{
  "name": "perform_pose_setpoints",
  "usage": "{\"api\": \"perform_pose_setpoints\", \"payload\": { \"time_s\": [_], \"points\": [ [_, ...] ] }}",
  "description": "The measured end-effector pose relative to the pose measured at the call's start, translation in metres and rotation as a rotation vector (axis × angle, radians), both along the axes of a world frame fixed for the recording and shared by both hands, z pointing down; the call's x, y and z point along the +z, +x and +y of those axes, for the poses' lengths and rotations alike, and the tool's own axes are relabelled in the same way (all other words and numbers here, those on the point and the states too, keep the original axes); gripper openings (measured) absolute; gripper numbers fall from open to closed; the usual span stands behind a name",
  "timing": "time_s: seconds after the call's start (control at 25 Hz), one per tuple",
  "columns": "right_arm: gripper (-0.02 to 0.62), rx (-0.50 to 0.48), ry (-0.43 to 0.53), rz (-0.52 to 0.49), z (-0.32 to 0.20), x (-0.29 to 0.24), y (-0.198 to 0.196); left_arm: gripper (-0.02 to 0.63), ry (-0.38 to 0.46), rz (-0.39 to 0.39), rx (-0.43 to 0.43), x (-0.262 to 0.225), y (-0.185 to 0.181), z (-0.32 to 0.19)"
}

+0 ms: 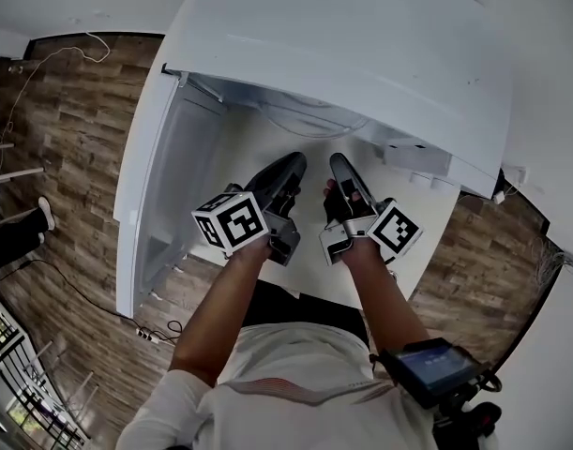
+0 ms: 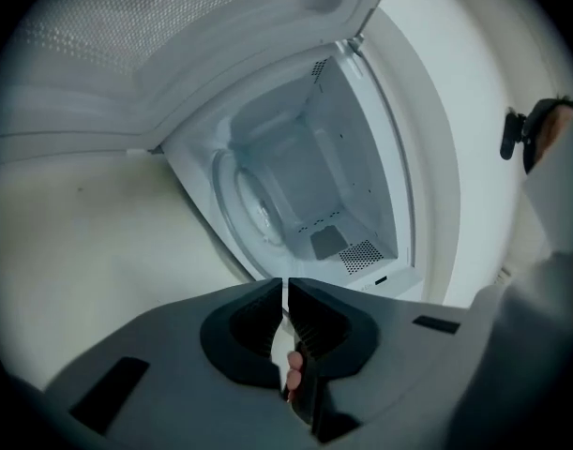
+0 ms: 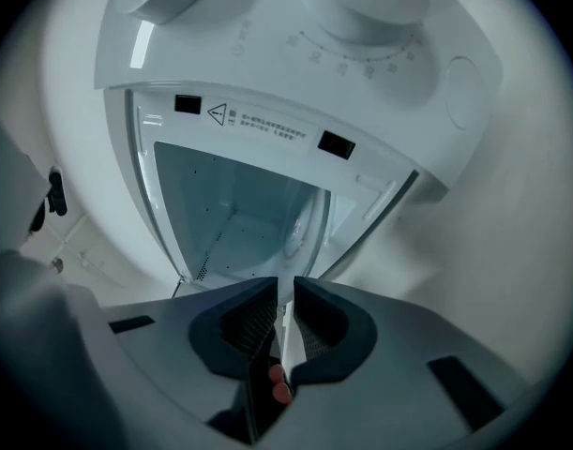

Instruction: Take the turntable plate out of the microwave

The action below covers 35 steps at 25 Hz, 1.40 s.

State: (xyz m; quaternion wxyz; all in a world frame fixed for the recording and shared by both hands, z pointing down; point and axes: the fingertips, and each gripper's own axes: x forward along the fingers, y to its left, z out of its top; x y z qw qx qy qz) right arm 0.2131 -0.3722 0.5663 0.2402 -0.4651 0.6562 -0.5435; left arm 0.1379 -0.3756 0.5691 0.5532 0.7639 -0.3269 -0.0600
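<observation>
Wood-look floor point(image 1: 80, 157) flanks the white microwave point(image 1: 361, 45), upper centre. Its warning label point(image 3: 258, 120) is unreadably small. The round turntable plate point(image 1: 309, 120) lies flat inside. The left gripper point(image 2: 285, 289) is pinched together and the right gripper point(image 3: 286, 287) barely parted, both empty.

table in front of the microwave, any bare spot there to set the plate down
Bare table runs in front of the microwave, between its open door and the table's right edge. The left gripper and right gripper crowd its middle.

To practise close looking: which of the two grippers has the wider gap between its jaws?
The right gripper: a clear empty slit shows between its jaws, while the left gripper's jaws are practically shut.
</observation>
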Motion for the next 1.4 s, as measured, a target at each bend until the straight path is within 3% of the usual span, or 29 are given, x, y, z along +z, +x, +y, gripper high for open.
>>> {"api": "perform_pose_setpoints", "payload": {
  "time_s": [0.32, 0.6, 1.08, 1.4],
  "points": [
    [0.108, 0.025, -0.042, -0.102, -0.010, 0.016, -0.008, 0.107, -0.112, 0.171, -0.007, 0.010, 0.006, -0.015],
    [0.135, 0.040, -0.090, -0.169, -0.020, 0.032, -0.010, 0.163, -0.176, 0.227, -0.012, 0.021, 0.010, -0.027],
    [0.135, 0.052, -0.080, -0.249, -0.044, 0.040, -0.015, 0.166, -0.233, 0.357, -0.043, 0.028, 0.015, -0.055],
    [0.134, 0.080, -0.082, -0.319, -0.050, 0.045, -0.016, 0.164, -0.257, 0.377, -0.051, 0.035, 0.013, -0.061]
  ]
}}
